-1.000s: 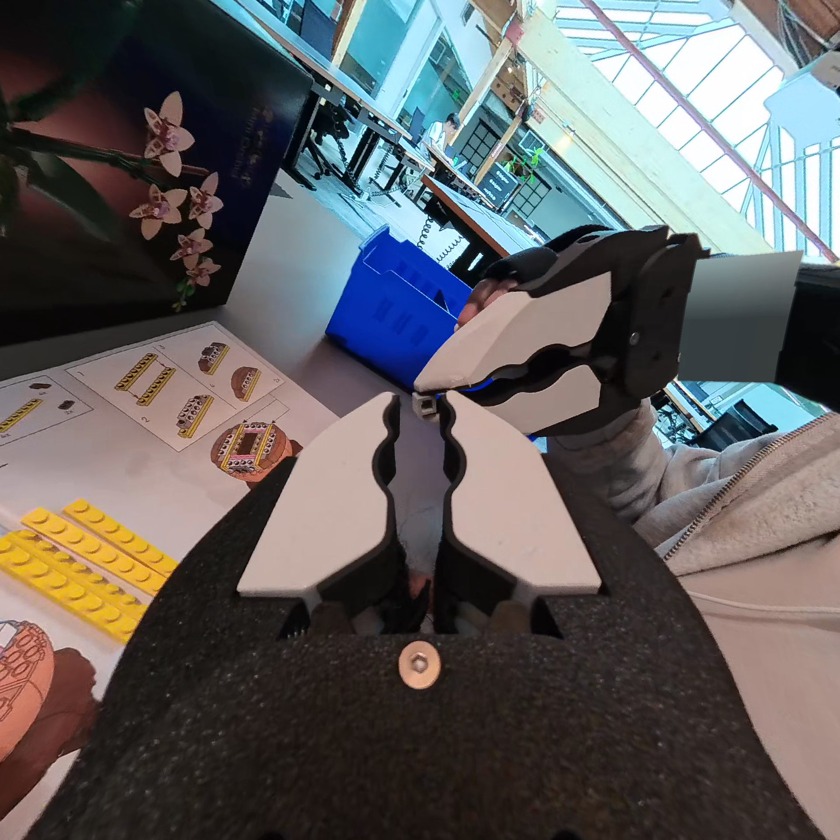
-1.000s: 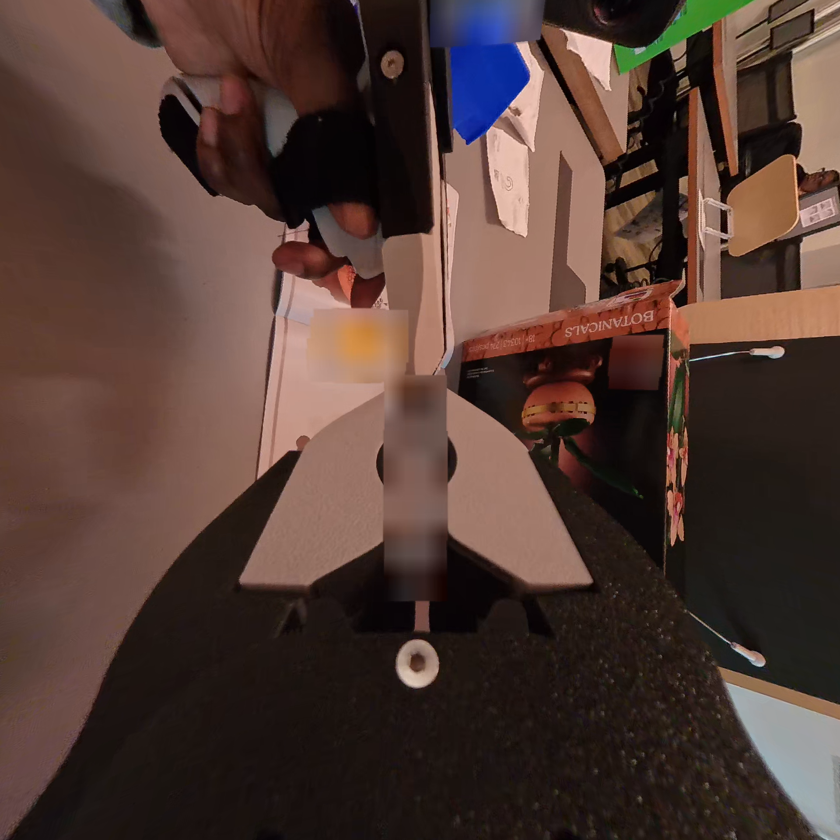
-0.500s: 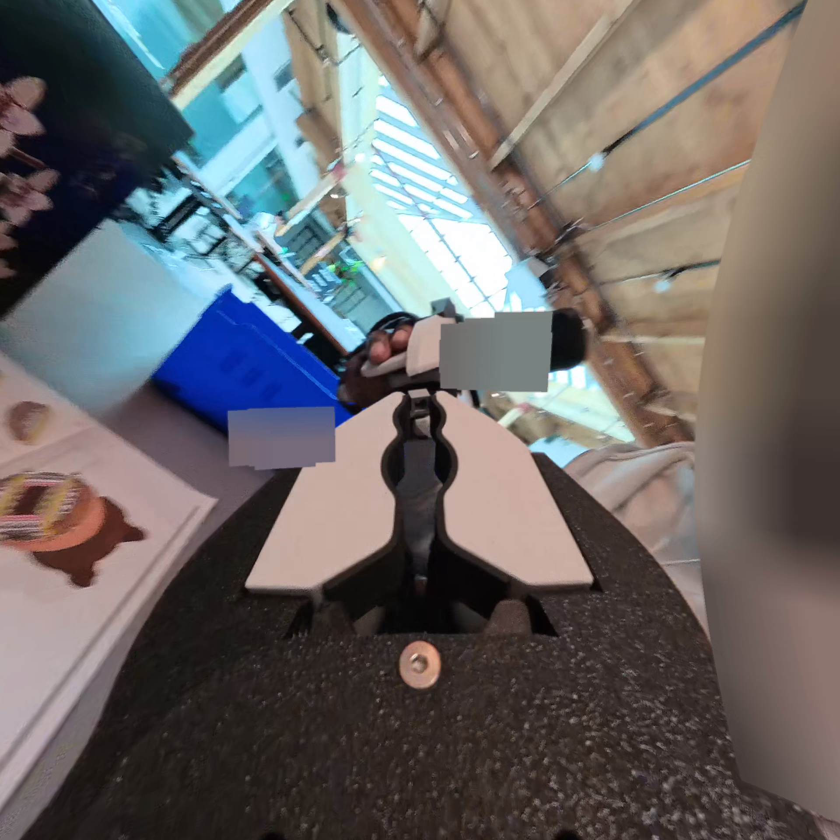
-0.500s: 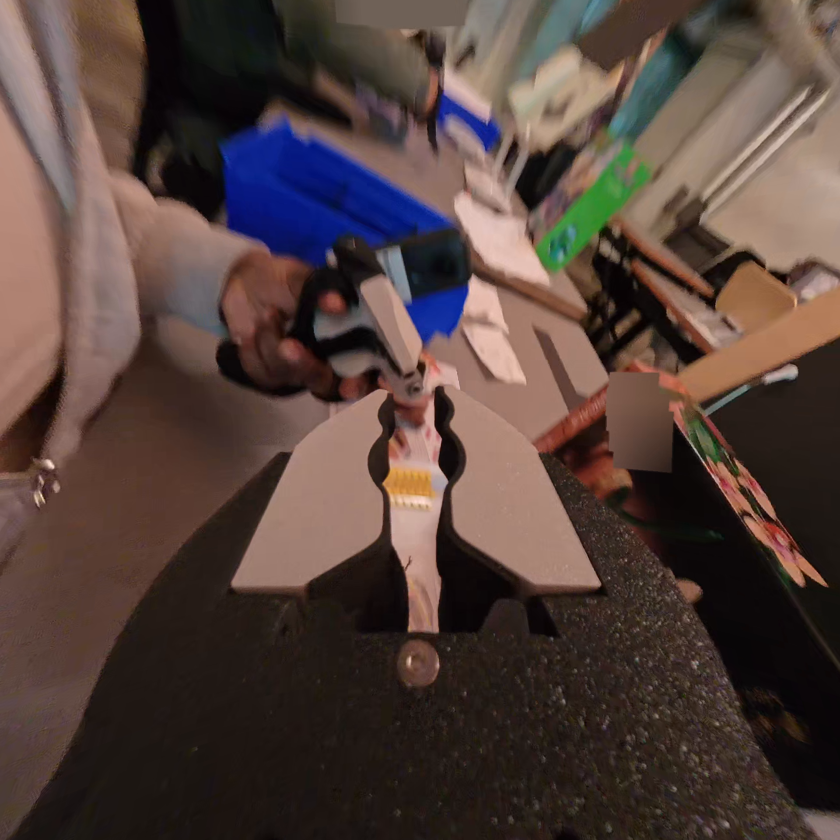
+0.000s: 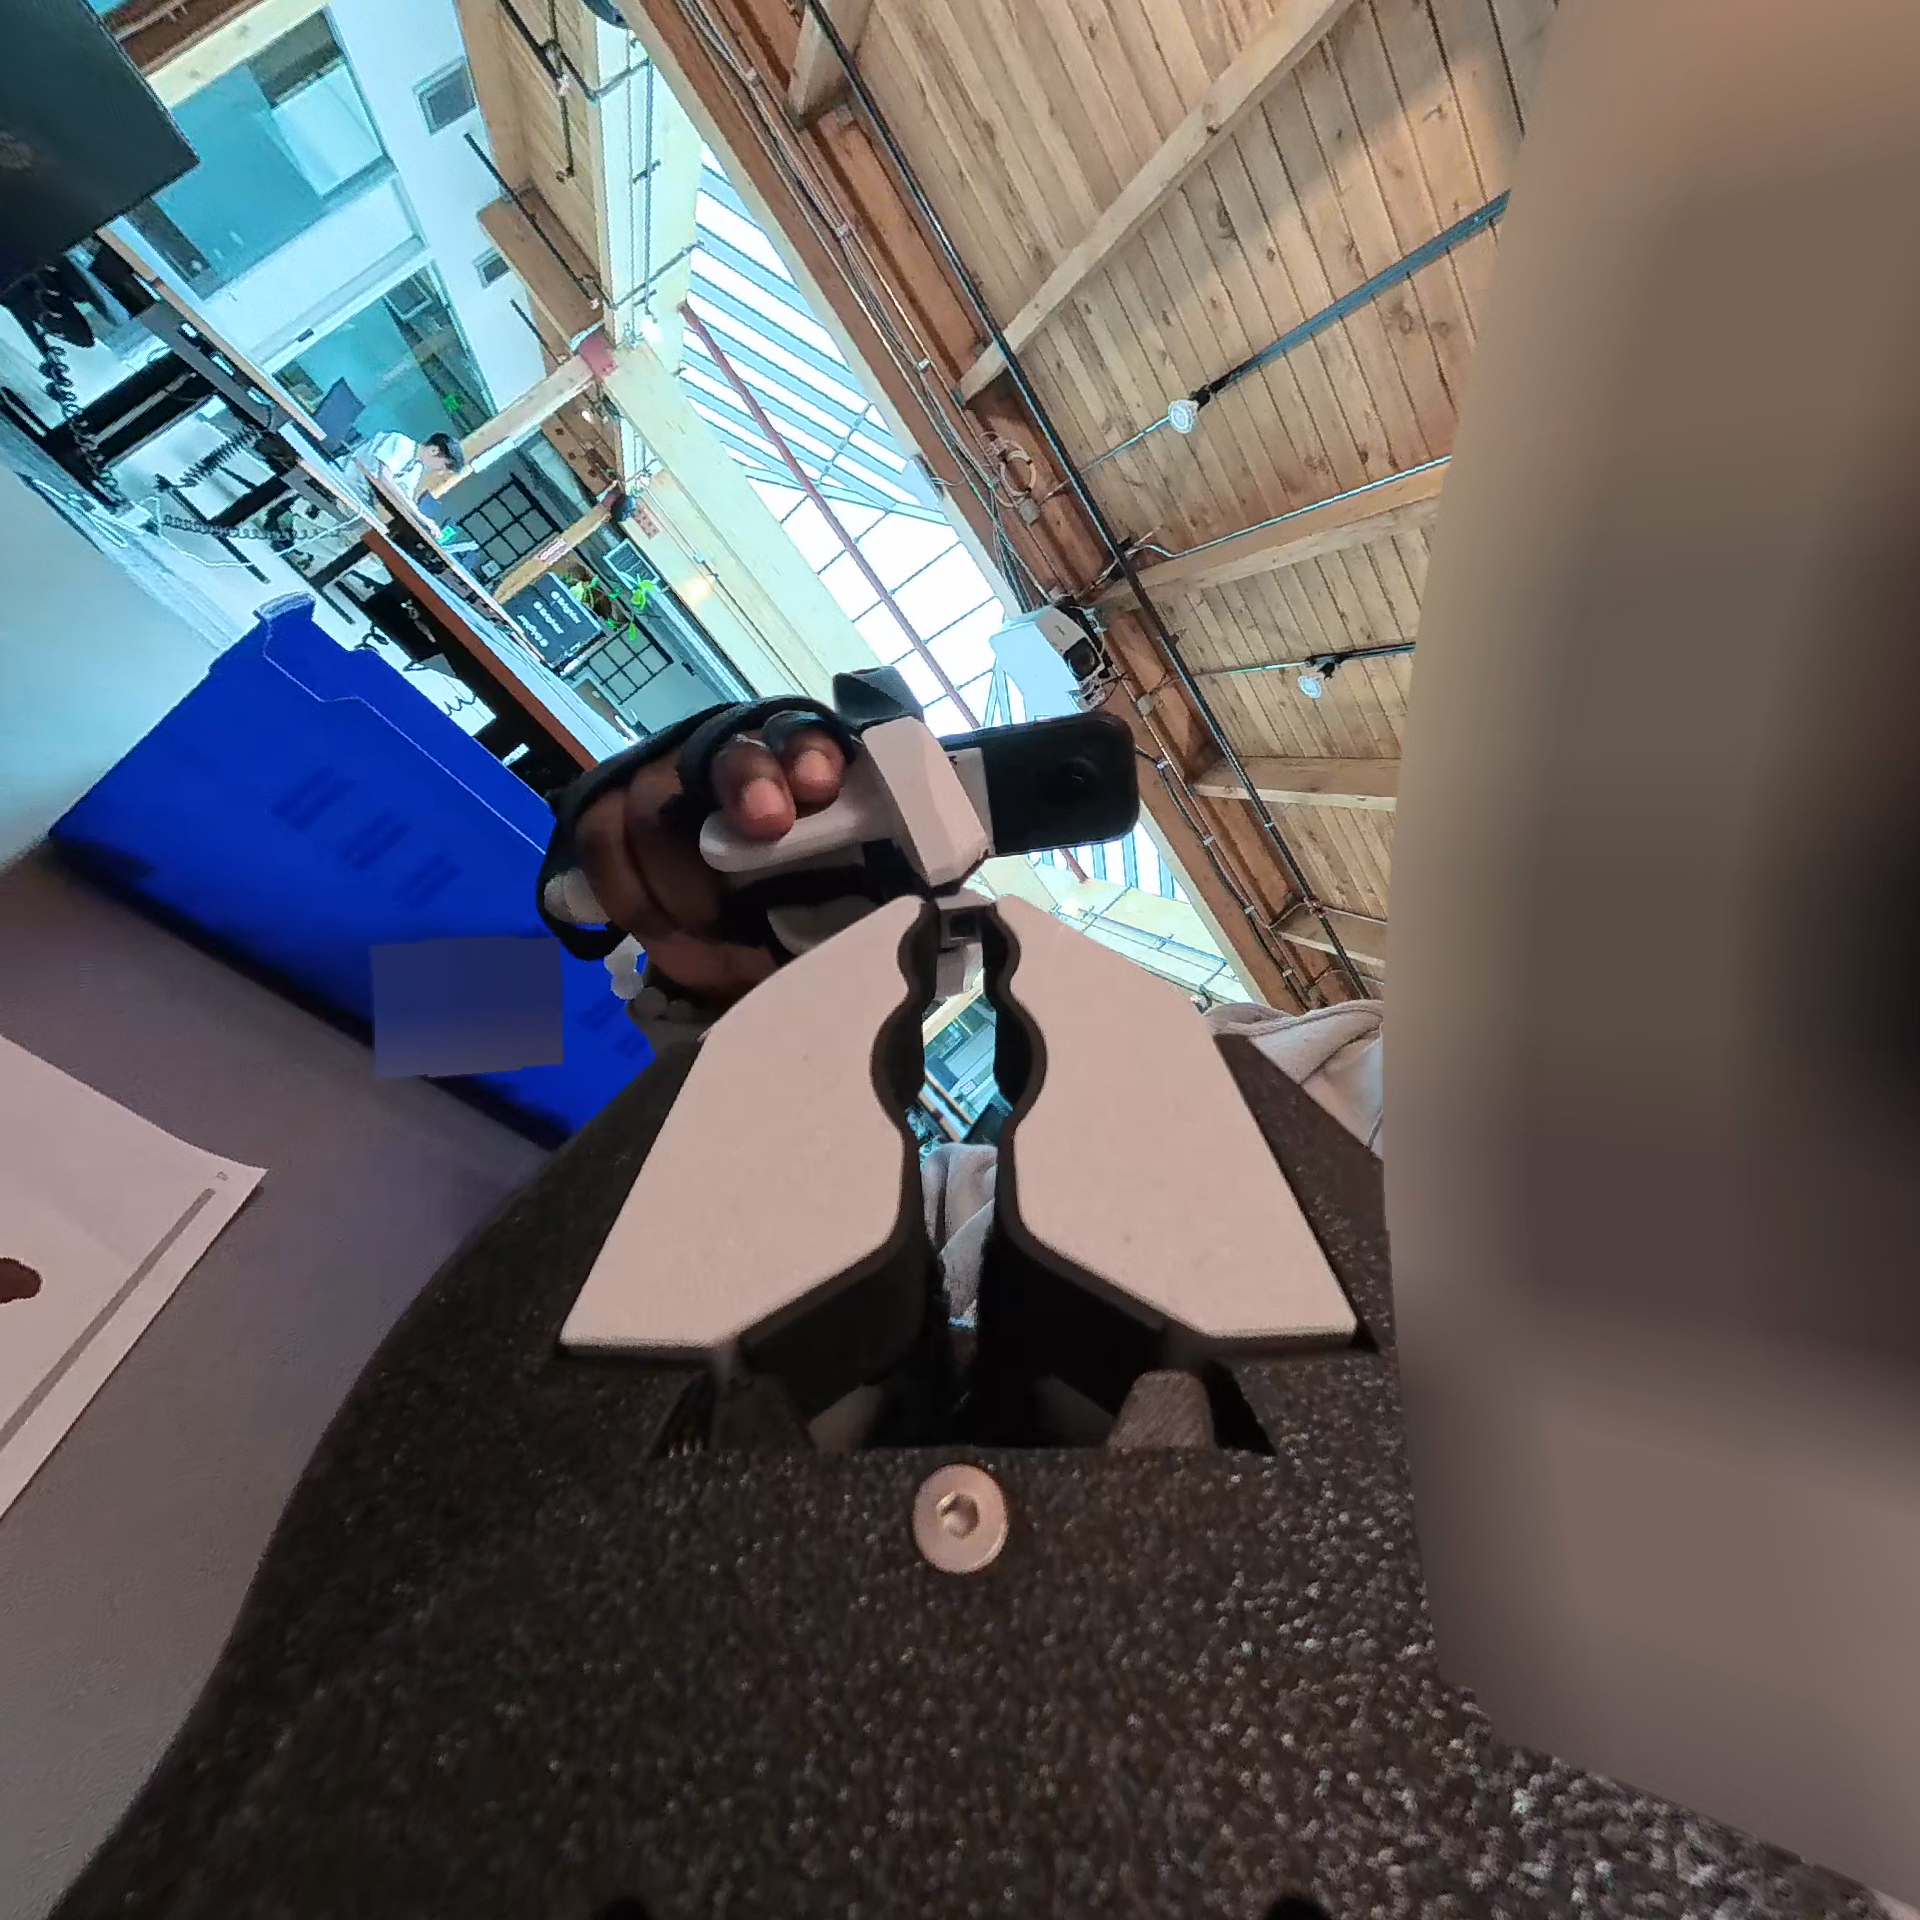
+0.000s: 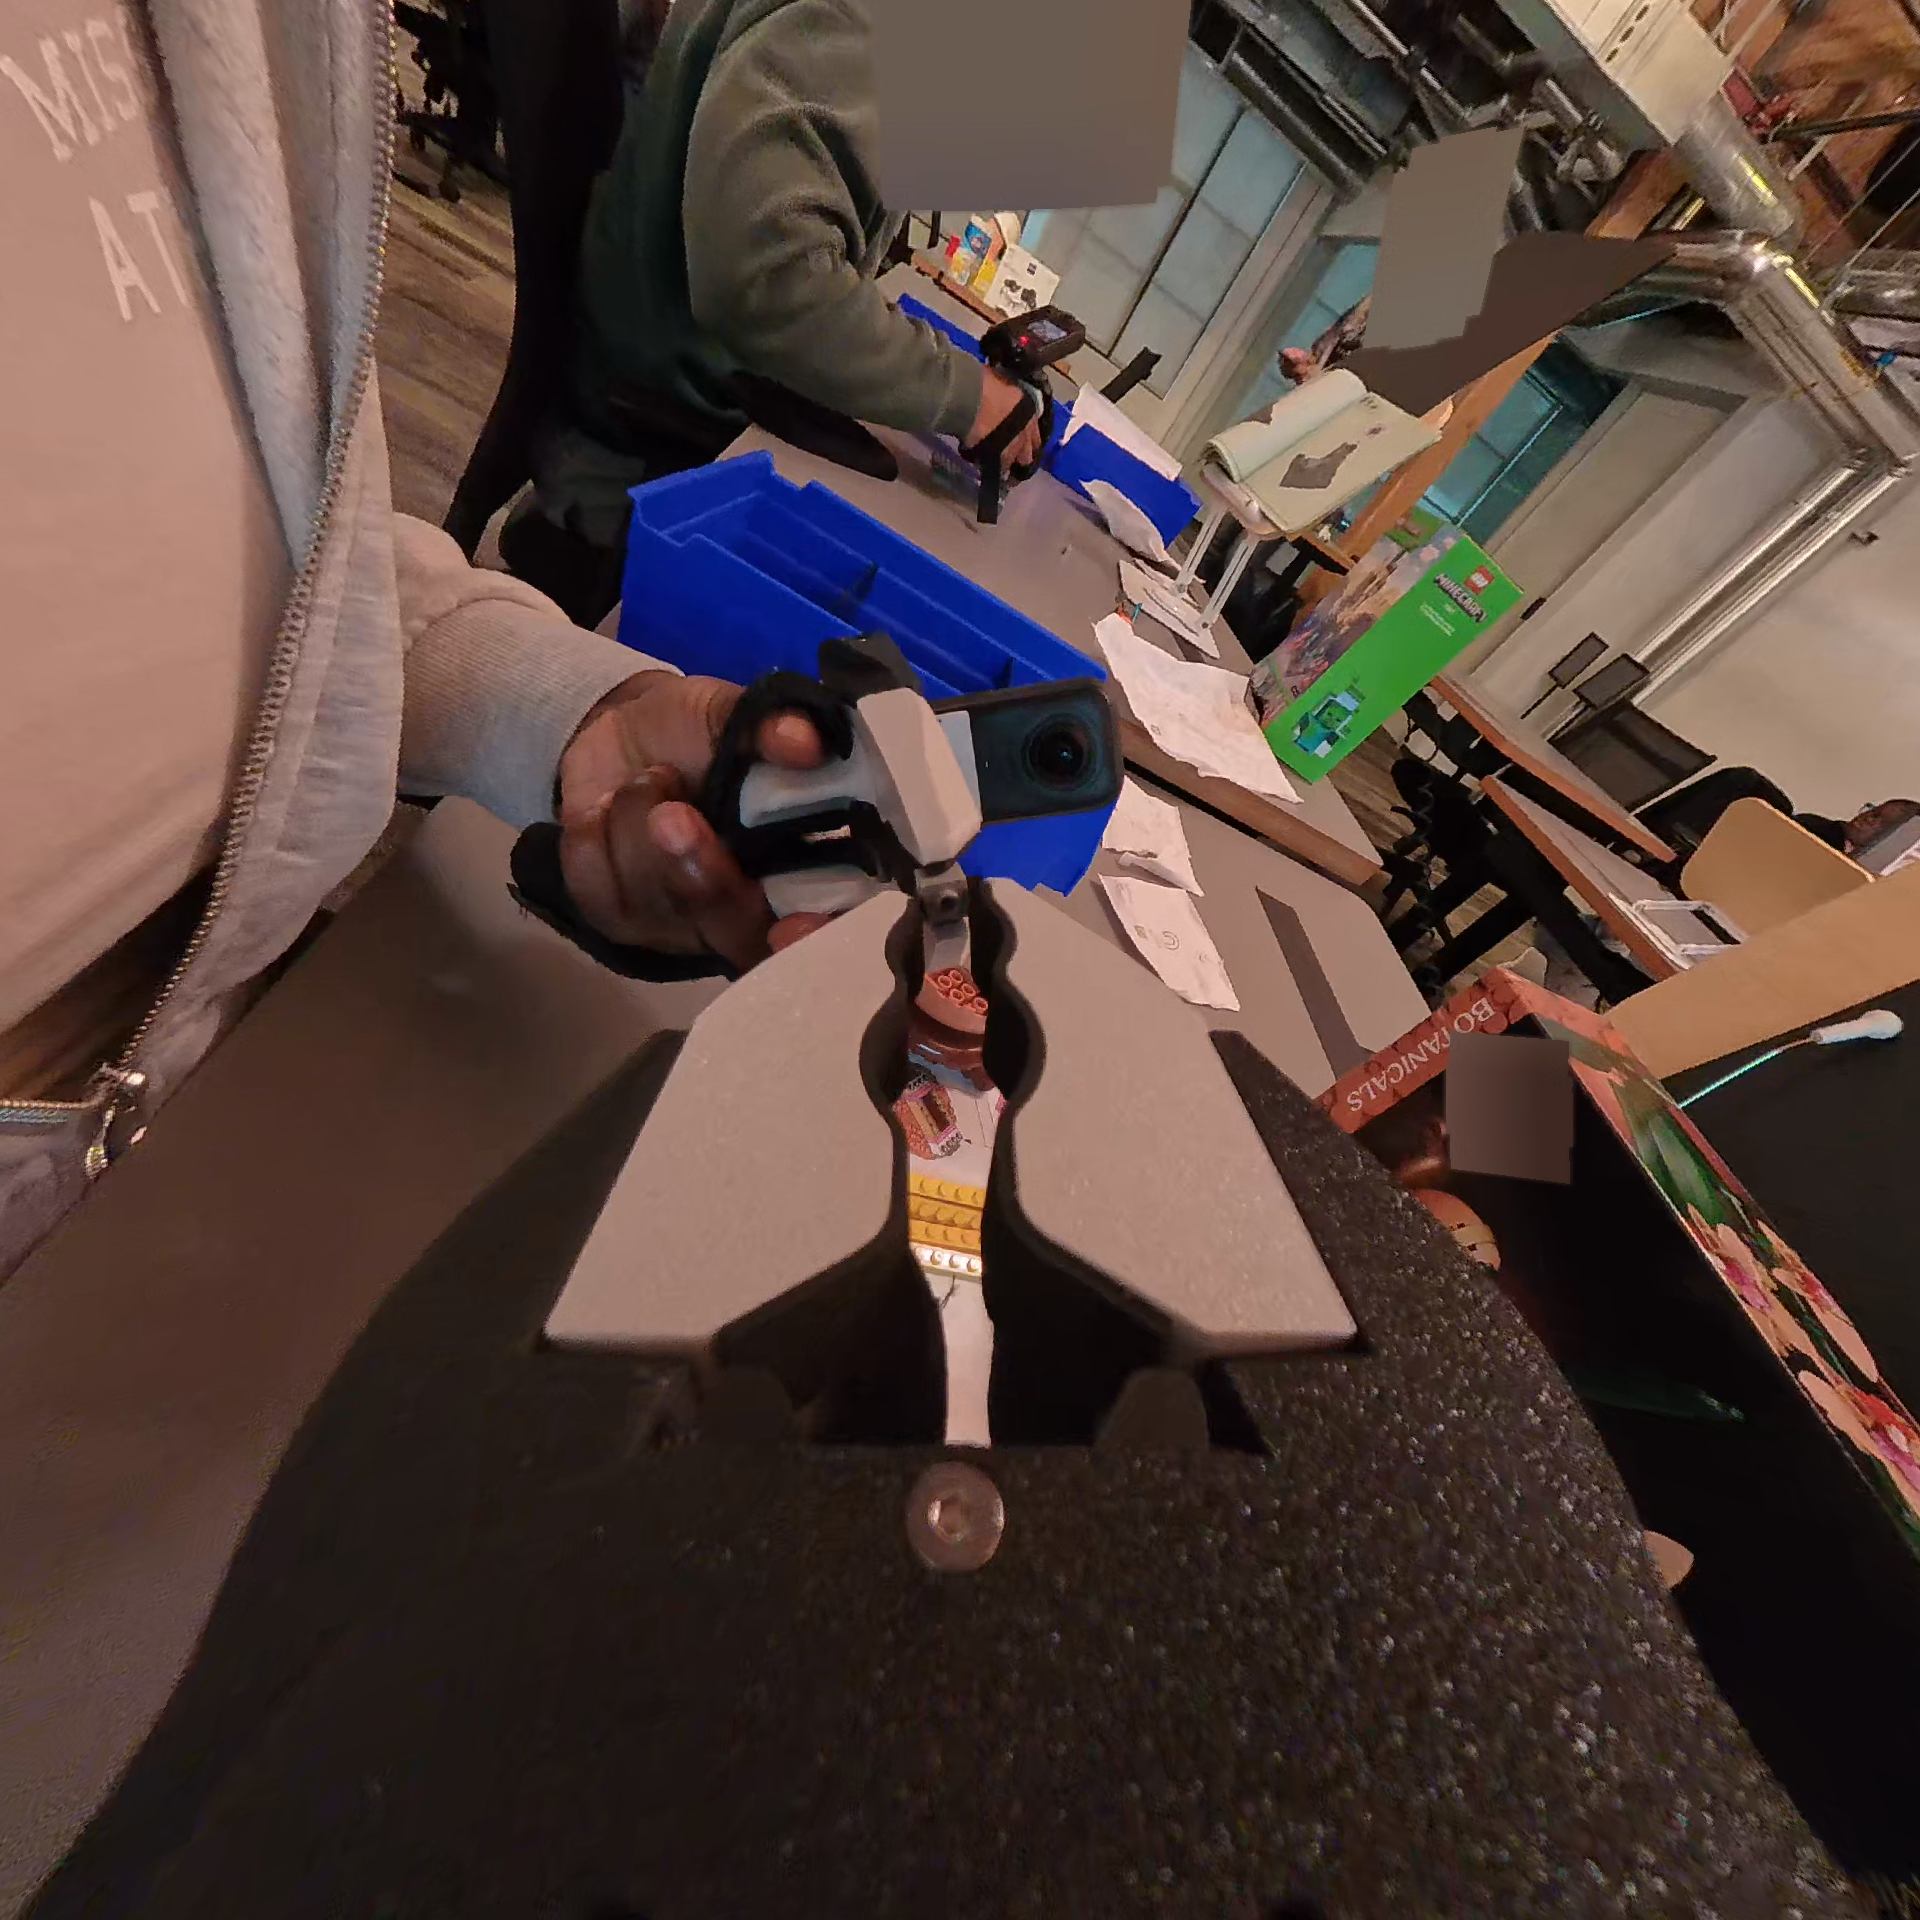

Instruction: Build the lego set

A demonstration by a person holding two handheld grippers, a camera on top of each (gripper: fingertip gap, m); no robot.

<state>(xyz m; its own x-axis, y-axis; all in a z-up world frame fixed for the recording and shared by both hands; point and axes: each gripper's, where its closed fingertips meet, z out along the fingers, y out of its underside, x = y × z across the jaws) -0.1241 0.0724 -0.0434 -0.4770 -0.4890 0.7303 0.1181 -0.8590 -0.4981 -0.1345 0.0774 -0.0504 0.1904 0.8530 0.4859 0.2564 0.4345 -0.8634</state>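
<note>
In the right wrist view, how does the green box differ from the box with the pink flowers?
The green box is bright green; the flower box is dark, with pink flowers and a salmon edge. The green box is farther off, beyond the loose papers; the flower box is near, at the right. The green box shows almost whole; the flower box is cut by the picture's edge. Both are printed cardboard boxes.

Blue bin (divided inside), green box, scattered papers beyond.
</note>
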